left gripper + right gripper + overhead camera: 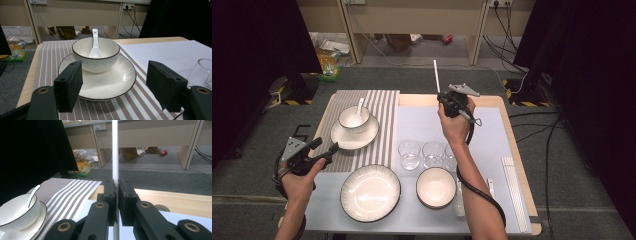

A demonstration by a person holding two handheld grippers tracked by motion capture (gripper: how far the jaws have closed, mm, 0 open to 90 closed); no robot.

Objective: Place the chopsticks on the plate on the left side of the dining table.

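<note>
Your right gripper [446, 98] is clamped on a white straw [436, 75], held upright above the far side of the glasses [428, 154]. Your left gripper [333, 148] gapes wide, holding nothing, facing the bowl [95, 53].

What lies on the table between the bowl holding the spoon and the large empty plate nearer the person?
In the high view, the saucer under the bowl, then bare striped placemat, lie before the large plate.
</note>
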